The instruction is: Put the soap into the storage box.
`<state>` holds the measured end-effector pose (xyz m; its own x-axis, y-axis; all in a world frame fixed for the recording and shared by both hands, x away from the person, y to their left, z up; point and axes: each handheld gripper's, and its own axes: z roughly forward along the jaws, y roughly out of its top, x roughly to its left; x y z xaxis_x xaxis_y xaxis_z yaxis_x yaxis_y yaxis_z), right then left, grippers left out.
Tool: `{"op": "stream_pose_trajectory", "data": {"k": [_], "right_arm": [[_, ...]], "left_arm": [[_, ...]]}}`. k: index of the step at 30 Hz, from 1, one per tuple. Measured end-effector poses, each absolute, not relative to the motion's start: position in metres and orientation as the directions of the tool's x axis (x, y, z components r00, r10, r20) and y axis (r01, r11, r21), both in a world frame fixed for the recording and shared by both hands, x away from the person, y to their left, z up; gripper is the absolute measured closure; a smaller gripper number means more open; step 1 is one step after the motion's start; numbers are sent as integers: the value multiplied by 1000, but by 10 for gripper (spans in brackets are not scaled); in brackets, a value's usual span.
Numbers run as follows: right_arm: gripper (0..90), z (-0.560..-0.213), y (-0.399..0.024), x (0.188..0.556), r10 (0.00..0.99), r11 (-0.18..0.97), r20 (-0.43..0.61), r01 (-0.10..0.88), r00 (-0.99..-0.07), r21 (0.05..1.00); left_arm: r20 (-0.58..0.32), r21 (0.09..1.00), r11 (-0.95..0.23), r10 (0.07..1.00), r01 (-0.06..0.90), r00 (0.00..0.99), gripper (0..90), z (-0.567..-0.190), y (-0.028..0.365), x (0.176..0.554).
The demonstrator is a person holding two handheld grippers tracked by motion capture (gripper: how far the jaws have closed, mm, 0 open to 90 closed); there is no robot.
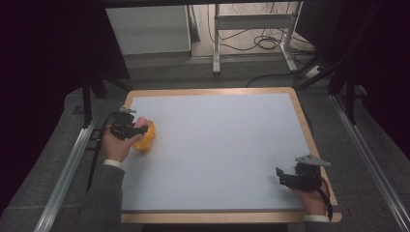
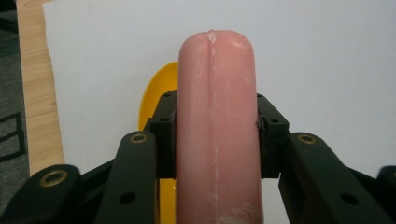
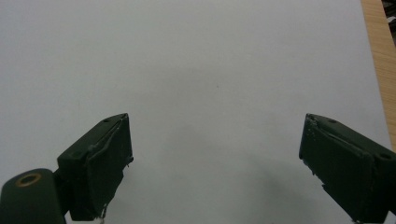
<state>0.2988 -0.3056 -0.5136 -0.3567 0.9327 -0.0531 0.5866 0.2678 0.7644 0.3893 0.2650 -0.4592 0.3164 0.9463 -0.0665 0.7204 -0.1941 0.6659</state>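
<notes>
We see the left gripper [image 2: 215, 121] clamped on a pink sausage [image 2: 215, 116] above a yellow dish [image 1: 145, 137] near the table's [image 1: 217, 145] left edge. Right gripper [image 3: 215, 154] jaws wide apart, nothing between.

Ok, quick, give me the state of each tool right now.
Left tool: closed on the pink sausage, above a yellow object.
Right tool: open, holding nothing, over the white table surface.
</notes>
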Motion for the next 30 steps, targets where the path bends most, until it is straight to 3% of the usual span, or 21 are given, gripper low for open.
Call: {"op": "stream_pose_trajectory", "data": {"k": [30], "right_arm": [[91,-515,-303,299,931,276,-58,590,-361,759]], "left_arm": [[-83,597,-194,950,778,300,600,-490,263,403]]}}
